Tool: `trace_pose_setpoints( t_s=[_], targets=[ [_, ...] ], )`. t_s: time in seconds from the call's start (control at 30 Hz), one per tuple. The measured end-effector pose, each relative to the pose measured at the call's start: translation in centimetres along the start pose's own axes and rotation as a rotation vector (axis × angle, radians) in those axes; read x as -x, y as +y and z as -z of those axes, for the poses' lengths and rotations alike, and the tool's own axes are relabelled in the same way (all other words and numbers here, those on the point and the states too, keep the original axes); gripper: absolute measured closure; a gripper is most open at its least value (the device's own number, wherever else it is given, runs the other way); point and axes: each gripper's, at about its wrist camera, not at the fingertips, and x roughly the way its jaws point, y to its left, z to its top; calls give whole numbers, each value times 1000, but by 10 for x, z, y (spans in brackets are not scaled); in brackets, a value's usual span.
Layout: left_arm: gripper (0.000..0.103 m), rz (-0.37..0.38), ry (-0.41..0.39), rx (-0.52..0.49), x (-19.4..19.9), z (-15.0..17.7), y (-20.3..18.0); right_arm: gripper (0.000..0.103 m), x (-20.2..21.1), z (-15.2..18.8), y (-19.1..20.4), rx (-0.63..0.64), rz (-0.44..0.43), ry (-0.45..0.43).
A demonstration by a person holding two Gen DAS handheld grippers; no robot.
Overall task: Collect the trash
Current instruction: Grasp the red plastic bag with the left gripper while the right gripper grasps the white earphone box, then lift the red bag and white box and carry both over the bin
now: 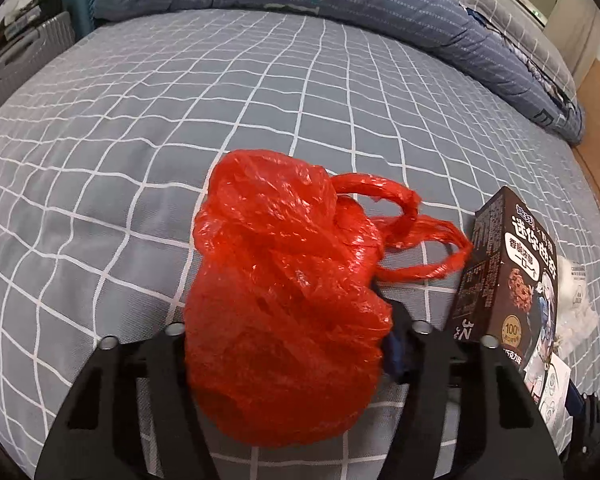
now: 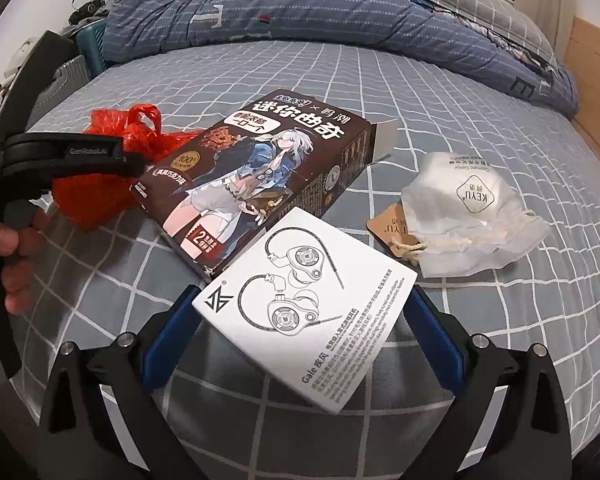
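Observation:
A crumpled red plastic bag (image 1: pixel 284 300) lies on the grey checked bed sheet (image 1: pixel 140 120) and fills the gap of my left gripper (image 1: pixel 296 328), whose fingers press on both its sides. In the right wrist view the red bag (image 2: pixel 100 184) sits at the left under that gripper's black finger (image 2: pixel 100 156), with a hand on the handle. A white earphone box (image 2: pixel 304 312) spans my right gripper (image 2: pixel 304 292), its two side corners touching the blue pads (image 2: pixel 168 340). It overlaps a corner of a brown biscuit box (image 2: pixel 268 168).
The brown biscuit box (image 1: pixel 508 280) lies right of the red bag. A crumpled white pouch (image 2: pixel 472 220) with a brown tag lies on the sheet at the right. A rolled blue quilt (image 2: pixel 300 12) runs along the far side. A grey suitcase (image 1: pixel 24 60) stands beyond the left edge.

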Motion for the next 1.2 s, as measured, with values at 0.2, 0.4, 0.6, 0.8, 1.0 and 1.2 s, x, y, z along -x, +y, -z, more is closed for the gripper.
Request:
trace_pose_setpoints(
  t_s=[0.2,0.4,0.6,0.8,1.0,1.2],
  targets=[
    [57,10,1,3,4,2,1,16,2,1,-1,3,-4,-5],
    [58,8,-20,1,17,6,-1,23,7,1,-6,-19,-17,-7],
    [58,-5,-46,2,32,14,-2,26,15,4,-8,-34,-20,-13],
    [58,-13,-35,17,34,27,1,27,21,7,-11,-50,-24,-17],
    [58,-11,-38,31,44,42,5,27,32,10,-14,-70,-31,-35],
    [58,-22,-44,25,56,56,6,27,46,16,-16,-70,-27,-46]
  ],
)
